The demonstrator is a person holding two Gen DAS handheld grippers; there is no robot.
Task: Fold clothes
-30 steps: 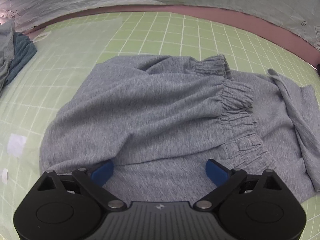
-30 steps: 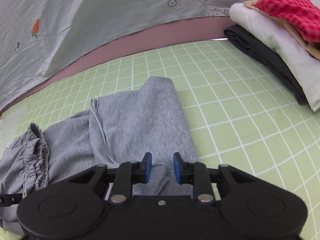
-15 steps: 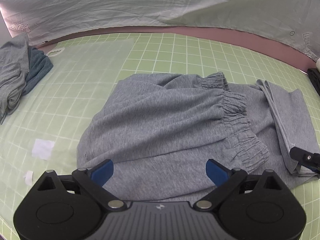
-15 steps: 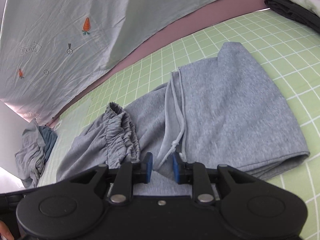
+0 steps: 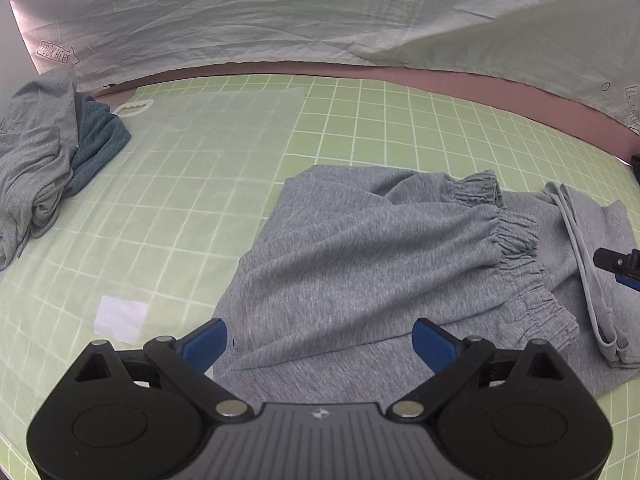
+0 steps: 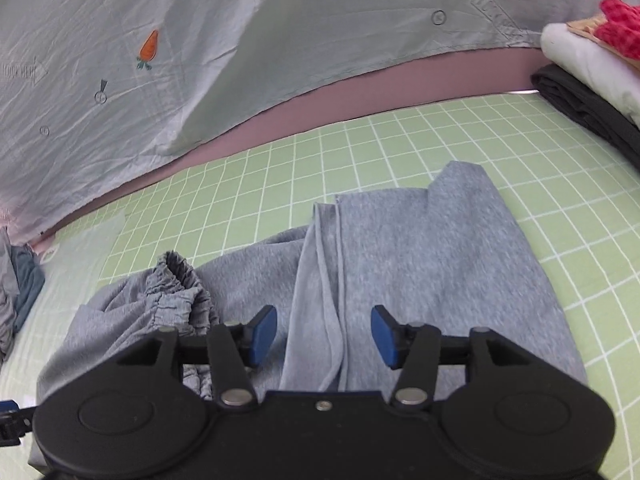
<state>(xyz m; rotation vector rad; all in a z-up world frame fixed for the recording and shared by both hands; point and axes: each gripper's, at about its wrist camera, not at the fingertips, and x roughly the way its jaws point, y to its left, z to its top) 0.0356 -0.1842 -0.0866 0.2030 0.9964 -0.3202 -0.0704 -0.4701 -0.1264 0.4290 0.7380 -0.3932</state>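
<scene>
**Both grippers open over the grey trousers**

Now you have the grey trousers (image 5: 372, 256) lying partly folded on the green grid mat (image 5: 360, 120), with the gathered elastic waistband (image 5: 516, 240) bunched up near the middle of the heap and a narrow folded strip of the same cloth running down its right side in the left wrist view.

Your left gripper (image 5: 320, 344) hangs over the near edge of the trousers with its blue pads (image 5: 206, 344) spread wide; nothing is pinched between them, and the cloth simply lies beneath.

Your right gripper (image 6: 324, 330) has just been opening its jaws. The pads (image 6: 264, 330) now stand apart on either side of the folded seam strip (image 6: 324, 280), which lies between them without being pressed. From the left wrist view only its dark tip shows at the right edge, over the trousers.

Off to the left of the mat you have a crumpled heap of grey and blue-green garments (image 5: 44, 152), well apart from the trousers, with a clear plastic bag (image 5: 224, 128) lying flat between. A white paper scrap (image 5: 120, 318) sits near your left gripper. On the far right, in the right wrist view, a stack of folded clothes (image 6: 588, 76) rests at the mat's edge. A pale printed sheet (image 6: 280, 40) hangs behind the table.
</scene>
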